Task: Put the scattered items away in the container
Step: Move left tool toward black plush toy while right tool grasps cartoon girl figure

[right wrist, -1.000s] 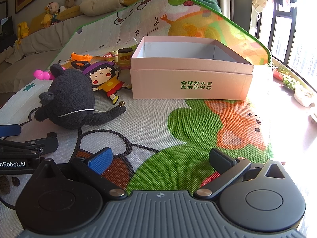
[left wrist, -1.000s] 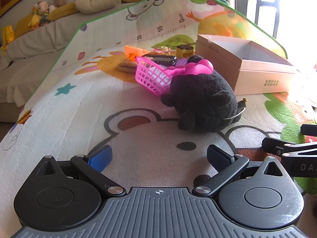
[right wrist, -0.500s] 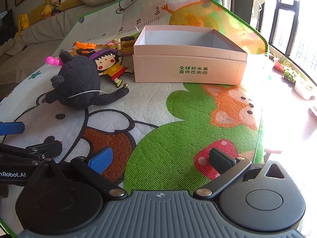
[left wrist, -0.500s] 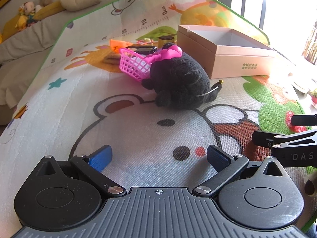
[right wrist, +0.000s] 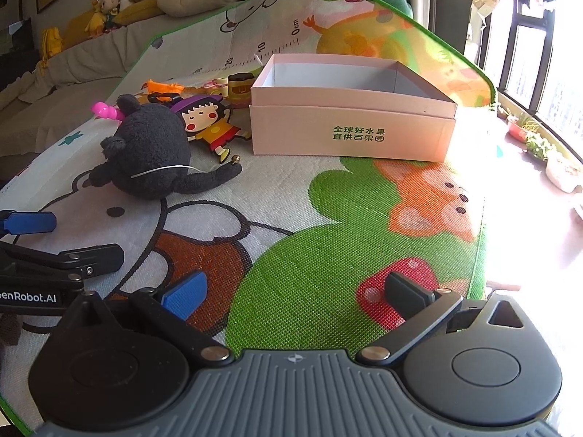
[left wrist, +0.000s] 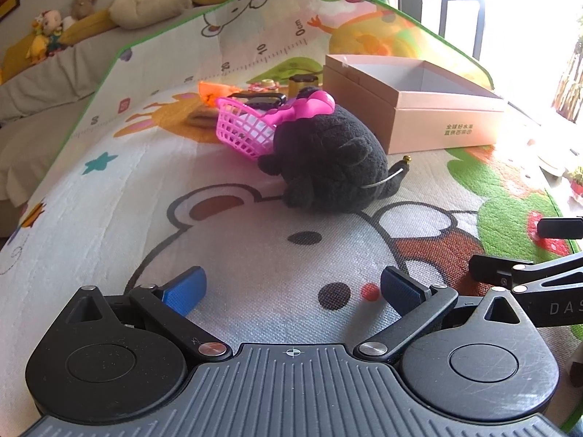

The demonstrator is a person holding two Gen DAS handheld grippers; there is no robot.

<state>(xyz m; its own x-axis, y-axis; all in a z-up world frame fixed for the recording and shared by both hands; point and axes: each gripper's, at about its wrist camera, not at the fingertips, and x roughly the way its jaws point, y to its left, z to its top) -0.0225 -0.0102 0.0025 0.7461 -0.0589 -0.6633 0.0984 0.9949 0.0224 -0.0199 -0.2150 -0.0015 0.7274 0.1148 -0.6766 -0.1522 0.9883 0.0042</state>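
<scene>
Your left gripper point(left wrist: 291, 287) has its jaws spread wide over the play mat point(left wrist: 109, 200), nothing between them. Your right gripper point(right wrist: 295, 293) is spread too, also empty. The black plush toy point(left wrist: 328, 160) lies at frame centre in the left view, touching the pink basket point(left wrist: 242, 127) behind it. The pink box point(right wrist: 351, 134) sits upper centre in the right view, open.

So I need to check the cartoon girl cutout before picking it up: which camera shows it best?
The right wrist view: the cartoon girl cutout lies flat in plain sight between the black plush toy and the pink box. In the left wrist view the plush toy and pink basket hide it.
</scene>
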